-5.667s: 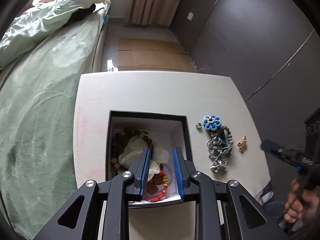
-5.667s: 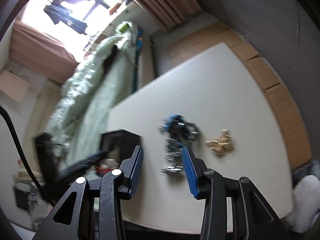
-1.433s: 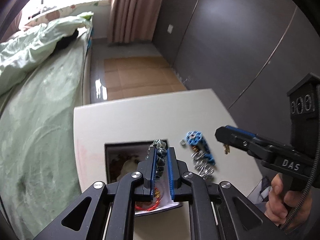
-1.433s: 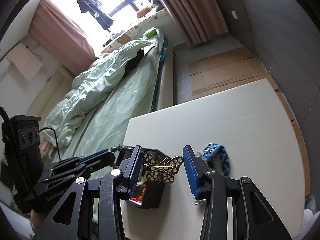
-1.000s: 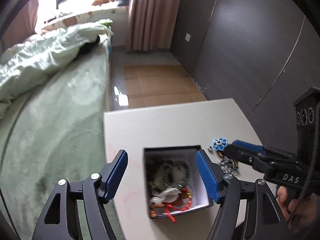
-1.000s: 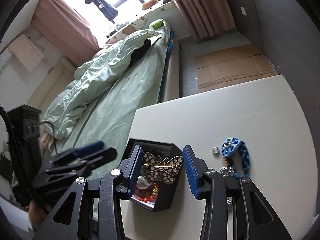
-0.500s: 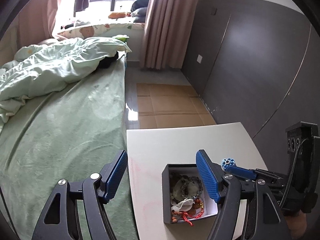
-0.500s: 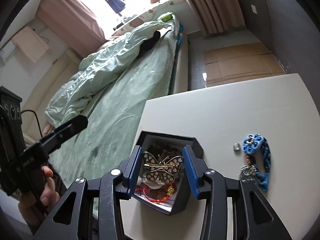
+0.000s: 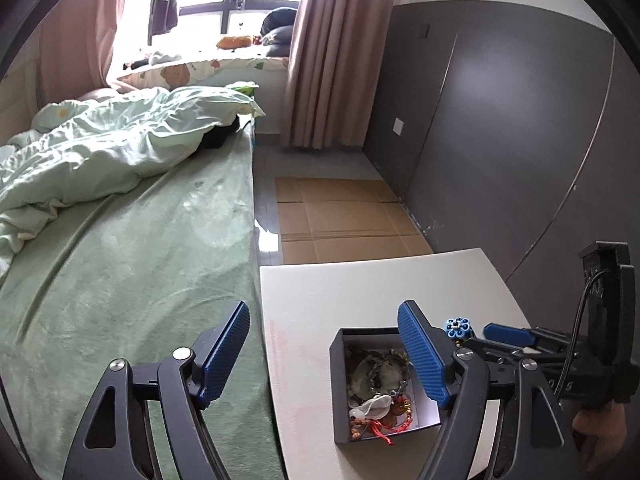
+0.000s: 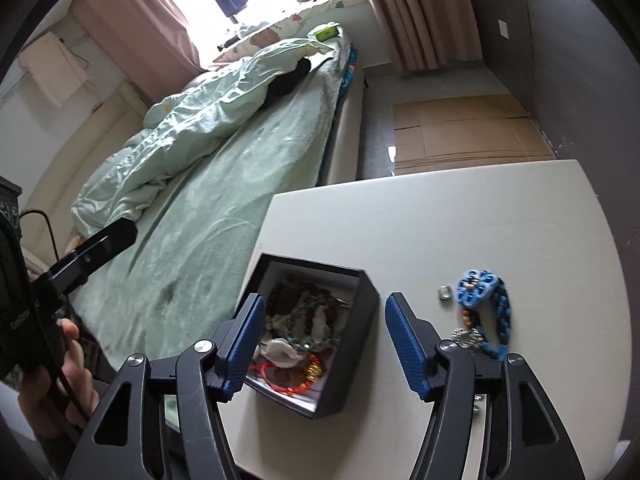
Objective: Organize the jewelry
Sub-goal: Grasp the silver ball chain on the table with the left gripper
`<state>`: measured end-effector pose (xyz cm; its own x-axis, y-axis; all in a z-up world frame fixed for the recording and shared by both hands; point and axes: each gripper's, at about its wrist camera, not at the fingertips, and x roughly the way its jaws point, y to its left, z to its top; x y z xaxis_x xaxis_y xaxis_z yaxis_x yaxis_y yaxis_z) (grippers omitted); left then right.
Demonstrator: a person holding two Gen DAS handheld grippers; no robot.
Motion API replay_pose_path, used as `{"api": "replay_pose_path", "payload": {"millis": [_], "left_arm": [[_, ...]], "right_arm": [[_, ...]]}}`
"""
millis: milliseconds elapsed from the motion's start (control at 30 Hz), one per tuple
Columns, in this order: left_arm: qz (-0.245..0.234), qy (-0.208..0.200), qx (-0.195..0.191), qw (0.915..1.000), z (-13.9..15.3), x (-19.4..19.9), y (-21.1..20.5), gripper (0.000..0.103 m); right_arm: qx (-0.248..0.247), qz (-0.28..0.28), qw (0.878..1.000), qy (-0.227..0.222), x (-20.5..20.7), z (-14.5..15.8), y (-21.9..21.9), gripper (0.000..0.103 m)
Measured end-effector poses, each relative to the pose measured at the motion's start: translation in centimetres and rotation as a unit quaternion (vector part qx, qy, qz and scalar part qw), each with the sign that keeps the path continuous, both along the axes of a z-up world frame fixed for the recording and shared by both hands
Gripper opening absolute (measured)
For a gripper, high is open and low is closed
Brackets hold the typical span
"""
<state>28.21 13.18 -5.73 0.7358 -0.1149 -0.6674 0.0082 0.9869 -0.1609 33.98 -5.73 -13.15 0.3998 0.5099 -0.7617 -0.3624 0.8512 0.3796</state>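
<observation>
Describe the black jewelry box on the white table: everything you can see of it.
The black jewelry box is a square, lidless box with dark outer walls and a white lining, probably card. It sits flat near the white table's edge nearest the bed. It is heaped with tangled pieces: bead strands, a pale shell-like piece, a red cord bracelet and something gold. The right gripper, jaws opening and empty, hangs above it without touching.

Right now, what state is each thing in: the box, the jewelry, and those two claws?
Black box: lid off, upright on the white table, filled with tangled jewelry.
Blue flower bracelet: lying on the table, outside the box.
Small silver ring: loose on the table beside the bracelet.
Left claw: jaws opening, nothing between them.
Right claw: jaws opening above the box, holding nothing.
</observation>
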Motion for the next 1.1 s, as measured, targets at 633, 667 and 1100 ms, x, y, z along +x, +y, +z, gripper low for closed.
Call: {"api": "replay_pose_path", "payload": {"millis": [633, 667, 1100], "left_arm": [[-0.079, -0.014, 0.004, 0.9968, 0.2, -0.1, -5.3, 0.095], [-0.083, -0.012, 0.004, 0.9964, 0.0, -0.1, -5.8, 0.095], [-0.196, 0.064, -0.006, 0.9786, -3.4, 1.4, -13.5, 0.084]], "right_arm": [[-0.033, -0.073, 0.997, -0.005, -0.6, 0.5, -9.2, 0.103], [-0.034, -0.075, 0.997, -0.003, -0.5, 0.4, -9.6, 0.103], [-0.043, -0.091, 0.995, 0.003, -0.7, 0.2, -13.2, 0.103]]}}
